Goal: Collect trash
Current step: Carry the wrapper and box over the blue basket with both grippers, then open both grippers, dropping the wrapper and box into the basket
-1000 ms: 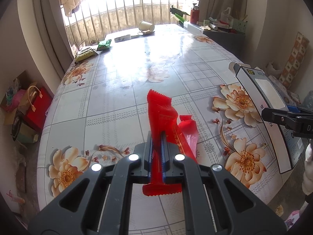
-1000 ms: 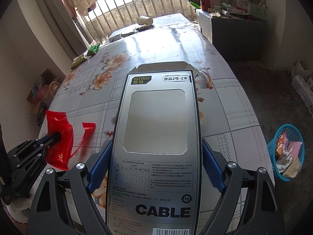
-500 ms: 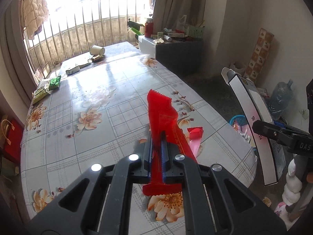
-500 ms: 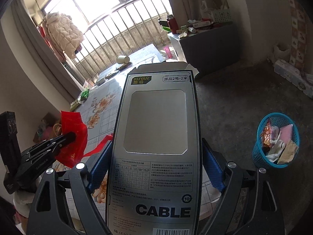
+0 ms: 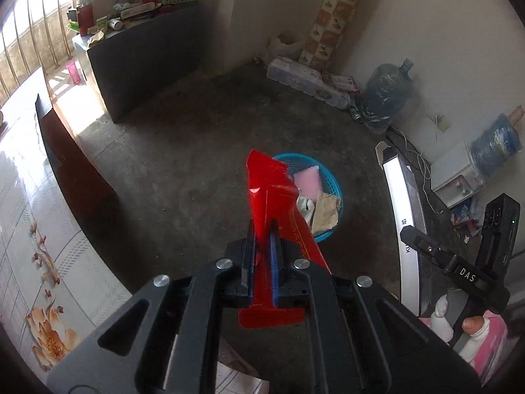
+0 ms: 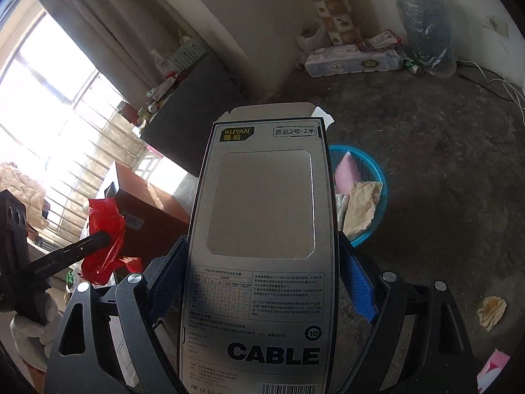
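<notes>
Floor [image 5: 183, 164]: bare grey concrete, stained.
Desk [image 5: 29, 229]: far left, glossy flower-print cover.
Left tool [image 5: 261, 246]: clamped on a red wrapper [image 5: 269, 190], shiny crinkled plastic with a zigzag end, held up over the floor in line with the basket.
Basket [image 5: 331, 190]: blue plastic mesh on the floor, holding pink and crumpled paper trash.
Right tool [image 6: 262, 282]: gripping a flat silver box [image 6: 262, 229] printed "KUYAN" and "CABLE", top flap open.
</notes>
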Available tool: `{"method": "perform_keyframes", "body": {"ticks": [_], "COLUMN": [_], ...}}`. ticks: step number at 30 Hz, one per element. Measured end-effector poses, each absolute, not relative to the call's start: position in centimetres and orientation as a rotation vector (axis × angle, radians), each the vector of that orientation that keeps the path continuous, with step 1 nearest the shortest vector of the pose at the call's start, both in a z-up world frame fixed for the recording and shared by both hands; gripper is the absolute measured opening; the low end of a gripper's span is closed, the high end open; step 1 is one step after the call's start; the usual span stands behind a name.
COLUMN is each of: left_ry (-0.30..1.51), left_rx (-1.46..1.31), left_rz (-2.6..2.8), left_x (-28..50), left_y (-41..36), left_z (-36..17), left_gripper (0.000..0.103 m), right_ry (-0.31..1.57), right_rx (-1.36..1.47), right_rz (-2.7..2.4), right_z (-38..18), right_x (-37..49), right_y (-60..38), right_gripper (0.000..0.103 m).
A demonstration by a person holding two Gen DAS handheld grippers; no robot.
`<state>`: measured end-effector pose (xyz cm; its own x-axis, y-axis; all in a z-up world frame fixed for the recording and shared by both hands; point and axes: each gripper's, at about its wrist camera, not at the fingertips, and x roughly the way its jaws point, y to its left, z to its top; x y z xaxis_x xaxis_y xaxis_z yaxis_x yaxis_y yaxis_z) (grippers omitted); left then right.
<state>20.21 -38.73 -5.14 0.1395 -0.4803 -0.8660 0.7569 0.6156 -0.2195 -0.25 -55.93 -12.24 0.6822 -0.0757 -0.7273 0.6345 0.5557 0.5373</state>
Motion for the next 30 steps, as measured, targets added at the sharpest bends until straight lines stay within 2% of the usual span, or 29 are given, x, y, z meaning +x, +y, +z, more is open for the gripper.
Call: {"method": "perform_keyframes", "body": {"ticks": [8,10,12,13,16,20,25,30], "left_ry": [1.266,1.27,1.287,1.281,1.281,1.256,1.163,1.039], "left_rx": [0.333,0.337,0.302,0.29,0.231,0.201,0.21,0.244], "left_rz": [-0.989,-1.005,-1.01,-0.983,-0.975,-0.964,-0.999,-0.971], "left_x": [20.8,21.0,21.6,22.0,22.8,23.6,23.6,22.4], "left_y": [-51.0,-53.4,-55.1,-55.7,-56.0,-53.8,-48.9,-41.9], "left_z": [-13.8,-15.0,-16.3,-16.8,-17.5,-16.2,-10.9,-5.4], "left_gripper": [0.006,0.015,0.05,0.053,0.052,0.052,0.053,0.062], "right_ry": [0.754,0.753,0.748,0.75,0.765,0.798,0.82,0.883], "right_rx": [1.043,1.06,1.074,1.08,1.098,1.063,0.975,0.819], "right_rz": [-0.488,-0.505,-0.516,-0.525,-0.536,-0.547,-0.532,-0.542], "right_z": [-19.4,-20.3,-21.2,-21.7,-23.1,-23.8,-23.2,-24.5], "right_x": [0.5,0.8,1.0,1.1,1.3,2.1,5.9,12.2], "right_y": [-61.5,-62.8,-63.9,-64.4,-65.3,-65.1,-65.3,-66.4], "right_gripper": [0.083,0.083,0.083,0.083,0.084,0.084,0.085,0.091]}}
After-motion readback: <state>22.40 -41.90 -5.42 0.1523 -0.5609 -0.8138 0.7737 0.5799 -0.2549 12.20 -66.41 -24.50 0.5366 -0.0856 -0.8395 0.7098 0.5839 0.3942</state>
